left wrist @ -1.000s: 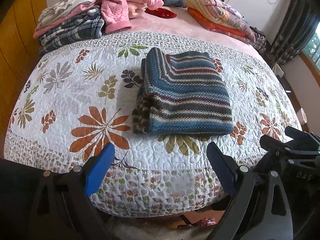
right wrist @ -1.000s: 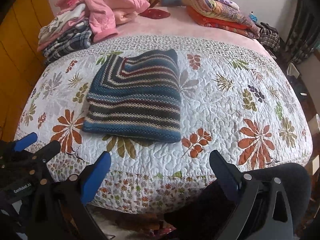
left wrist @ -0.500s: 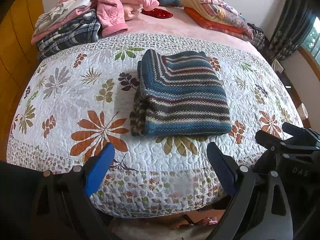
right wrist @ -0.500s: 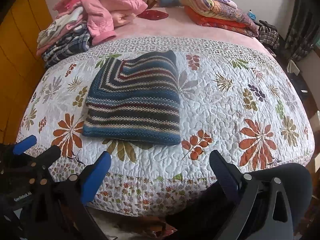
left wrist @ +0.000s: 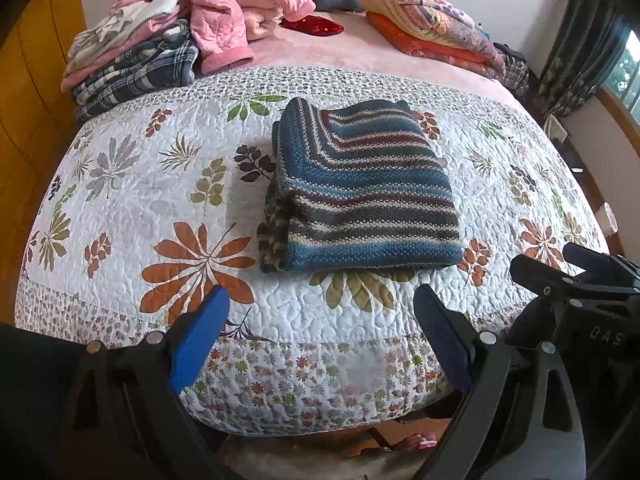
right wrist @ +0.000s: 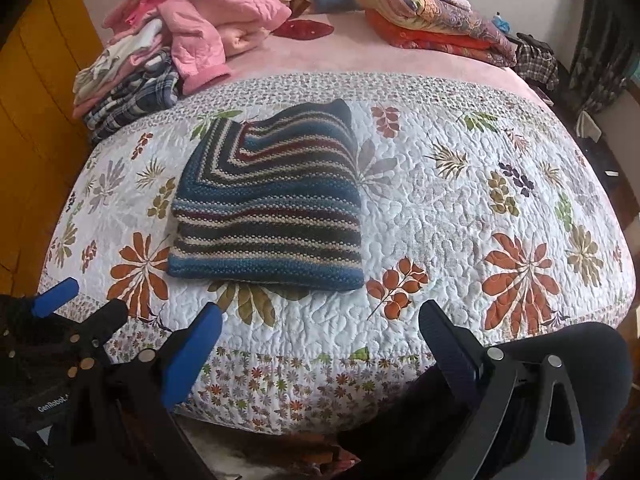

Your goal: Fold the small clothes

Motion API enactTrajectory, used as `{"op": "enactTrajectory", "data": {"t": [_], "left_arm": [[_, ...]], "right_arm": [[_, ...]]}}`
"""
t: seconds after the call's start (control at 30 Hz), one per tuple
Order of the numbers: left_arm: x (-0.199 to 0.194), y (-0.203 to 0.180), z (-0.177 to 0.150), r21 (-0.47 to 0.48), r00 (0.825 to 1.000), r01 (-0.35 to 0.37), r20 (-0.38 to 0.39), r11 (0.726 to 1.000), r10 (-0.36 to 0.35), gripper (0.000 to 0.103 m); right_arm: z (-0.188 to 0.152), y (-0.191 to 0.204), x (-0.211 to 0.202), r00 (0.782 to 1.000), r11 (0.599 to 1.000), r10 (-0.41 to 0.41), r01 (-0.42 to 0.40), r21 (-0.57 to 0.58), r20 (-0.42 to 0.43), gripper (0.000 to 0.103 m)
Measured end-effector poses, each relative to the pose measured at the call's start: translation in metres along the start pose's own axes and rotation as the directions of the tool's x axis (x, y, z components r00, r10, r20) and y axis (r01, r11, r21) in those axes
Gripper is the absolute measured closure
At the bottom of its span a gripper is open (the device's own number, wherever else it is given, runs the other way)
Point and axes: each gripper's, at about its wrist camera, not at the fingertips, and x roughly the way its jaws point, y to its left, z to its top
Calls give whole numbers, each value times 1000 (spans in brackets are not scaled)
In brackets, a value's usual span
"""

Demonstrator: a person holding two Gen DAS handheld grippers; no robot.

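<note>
Sweater [left wrist: 362, 188], folded, lies mid-quilt [left wrist: 132, 208] toward the bed's near edge; clothes pile [left wrist: 136, 56] at the far-left corner, blankets [left wrist: 432, 32] far right. Left gripper [left wrist: 320, 332] and right gripper [right wrist: 320, 338] hover spread, empty.

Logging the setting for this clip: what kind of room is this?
Most likely a home bedroom. A bed with a floral quilt fills the view, stacks of folded clothes and folded blankets sit at its far end, and dark curtains hang beside a window.
</note>
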Motion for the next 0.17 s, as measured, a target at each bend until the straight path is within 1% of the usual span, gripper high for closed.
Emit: {"op": "enactTrajectory", "data": {"t": [0.17], "left_arm": [[0, 1, 0, 2, 1000, 0, 0, 1000, 0, 11]], "right_arm": [[-1, 1, 1, 1000, 1000, -12, 12, -2, 0, 4]]}}
